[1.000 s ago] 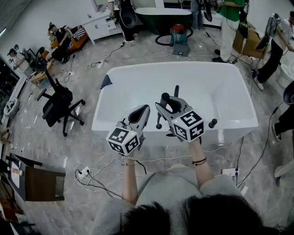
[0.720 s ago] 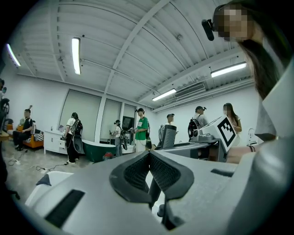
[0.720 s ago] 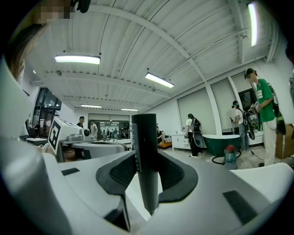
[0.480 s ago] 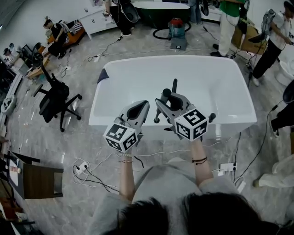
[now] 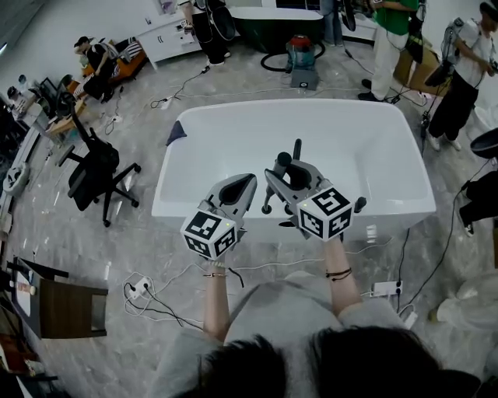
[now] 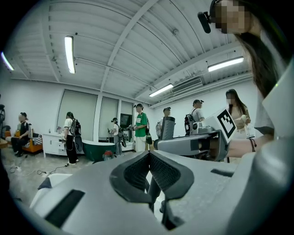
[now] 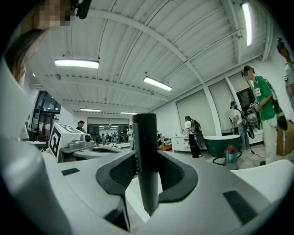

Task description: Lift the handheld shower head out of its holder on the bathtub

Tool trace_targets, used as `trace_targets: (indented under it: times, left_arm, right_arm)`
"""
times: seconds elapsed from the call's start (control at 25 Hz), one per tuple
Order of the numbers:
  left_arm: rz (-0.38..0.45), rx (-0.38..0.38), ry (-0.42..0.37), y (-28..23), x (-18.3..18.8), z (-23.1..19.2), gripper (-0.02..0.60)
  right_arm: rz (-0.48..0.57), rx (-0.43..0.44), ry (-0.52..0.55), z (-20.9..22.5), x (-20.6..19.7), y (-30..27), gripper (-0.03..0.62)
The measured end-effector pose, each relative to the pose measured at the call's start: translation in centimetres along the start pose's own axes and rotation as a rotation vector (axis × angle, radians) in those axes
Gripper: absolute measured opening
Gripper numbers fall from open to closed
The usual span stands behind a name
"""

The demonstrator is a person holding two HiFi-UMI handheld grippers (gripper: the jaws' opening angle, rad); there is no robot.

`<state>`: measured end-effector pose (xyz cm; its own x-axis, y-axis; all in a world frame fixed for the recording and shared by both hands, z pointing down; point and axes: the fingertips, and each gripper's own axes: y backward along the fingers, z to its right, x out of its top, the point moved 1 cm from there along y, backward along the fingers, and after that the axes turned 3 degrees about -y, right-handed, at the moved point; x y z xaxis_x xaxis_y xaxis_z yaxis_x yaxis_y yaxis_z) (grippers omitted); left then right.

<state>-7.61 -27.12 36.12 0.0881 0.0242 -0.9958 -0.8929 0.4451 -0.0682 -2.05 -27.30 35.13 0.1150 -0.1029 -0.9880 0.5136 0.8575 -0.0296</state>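
Observation:
A white bathtub (image 5: 233, 132) lies below both grippers in the head view. My right gripper (image 5: 289, 172) is held over the near rim, shut on the dark handheld shower head (image 5: 296, 150), which stands upright between the pads. In the right gripper view the shower head's dark handle (image 7: 146, 156) fills the gap between the jaws. My left gripper (image 5: 240, 186) hovers just left of it, shut and holding nothing; its tips meet in the left gripper view (image 6: 148, 154). Small dark fittings (image 5: 360, 205) sit on the tub's near rim, partly hidden by the right gripper.
A black office chair (image 5: 97, 171) stands left of the tub. A dark cloth (image 5: 177, 132) hangs on its far left corner. Cables and a power strip (image 5: 140, 291) lie on the floor near me. People, a green tub (image 5: 272, 23) and a red vacuum (image 5: 302, 54) are behind.
Both grippers stay where they were, the right one still closed on the shower head. Only the head view has shifted slightly.

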Motion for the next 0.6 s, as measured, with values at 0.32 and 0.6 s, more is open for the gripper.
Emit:
trace_targets:
  times: [0.32, 0.6]
  left_arm:
    - [0.003, 0.004, 0.004, -0.4, 0.2, -0.1, 0.006]
    - [-0.001, 0.017, 0.01, -0.6, 0.0, -0.6, 0.006]
  right_arm:
    - [-0.005, 0.01, -0.012, 0.6, 0.1, -0.2, 0.133]
    - [0.005, 0.011, -0.031, 1.3, 0.1, -0.3, 0.132]
